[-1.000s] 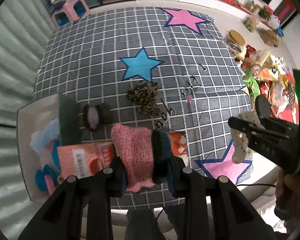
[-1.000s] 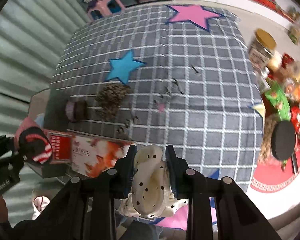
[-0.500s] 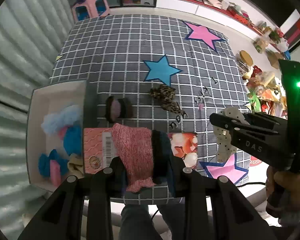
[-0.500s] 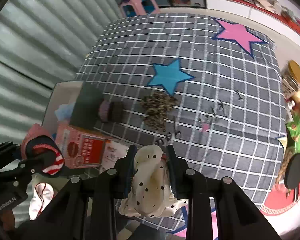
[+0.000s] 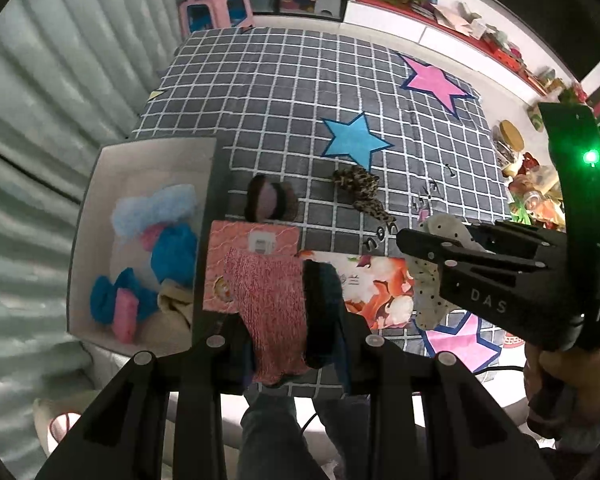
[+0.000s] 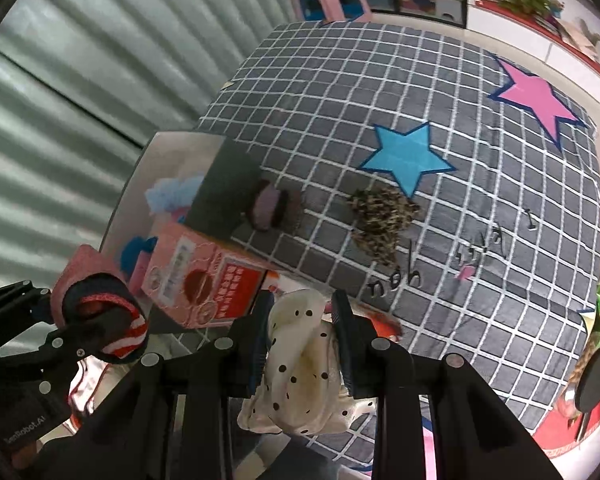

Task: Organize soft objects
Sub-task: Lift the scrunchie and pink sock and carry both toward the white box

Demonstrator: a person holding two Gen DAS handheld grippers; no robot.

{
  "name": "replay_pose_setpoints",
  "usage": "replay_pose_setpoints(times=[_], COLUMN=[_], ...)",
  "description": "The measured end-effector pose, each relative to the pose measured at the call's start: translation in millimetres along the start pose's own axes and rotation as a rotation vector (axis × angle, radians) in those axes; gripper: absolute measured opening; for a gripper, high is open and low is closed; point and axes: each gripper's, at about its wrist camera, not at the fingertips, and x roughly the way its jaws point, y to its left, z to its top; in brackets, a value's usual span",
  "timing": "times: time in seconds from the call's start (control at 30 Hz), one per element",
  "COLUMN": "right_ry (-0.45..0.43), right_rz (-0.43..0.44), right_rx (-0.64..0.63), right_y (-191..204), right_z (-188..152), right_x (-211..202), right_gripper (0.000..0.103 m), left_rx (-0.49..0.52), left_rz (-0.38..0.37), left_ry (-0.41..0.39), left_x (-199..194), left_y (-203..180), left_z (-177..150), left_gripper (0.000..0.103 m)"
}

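Left gripper (image 5: 296, 330) was clamped on a rolled pink knit sock with dark cuff (image 5: 276, 312), held up over the near edge of the grid-patterned grey bed cover (image 5: 300, 92), just beside the open white cardboard box (image 5: 100, 184) already holding blue and pink soft items, so a drop into the box looked like the likely next step. Right gripper (image 6: 302, 338) was closed on a cream polka-dot fabric piece (image 6: 300, 368), held clear alongside, probably queued for the same box. Leopard-print fabric piece (image 5: 360, 188) and brown-and-mauve rolled piece (image 5: 270, 202) lay loose on the cover, not yet sorted.
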Motion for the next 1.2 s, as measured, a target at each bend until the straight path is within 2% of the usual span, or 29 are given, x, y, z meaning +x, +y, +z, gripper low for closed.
replay_pose_setpoints(times=[0.53, 0.83, 1.2], right_ry=[0.014, 0.041, 0.033], right_rz=[0.012, 0.033, 0.045], right_rx=[-0.076, -0.077, -0.092], right_y=[20.9, 25.4, 35.4], right_z=[-3.2, -13.1, -15.9], right_x=[4.4, 13.8, 12.8], right_gripper=[0.031, 0.031, 0.031], left_rx=[-0.105, -0.122, -0.151], left_rz=[0.015, 0.030, 0.046], left_ry=[-0.030, -0.003, -0.016], left_x=[-8.0, -3.8, -8.4], left_y=[22.2, 27.7, 40.3], left_z=[-14.5, -25.6, -33.5], left_gripper=[0.034, 0.034, 0.034])
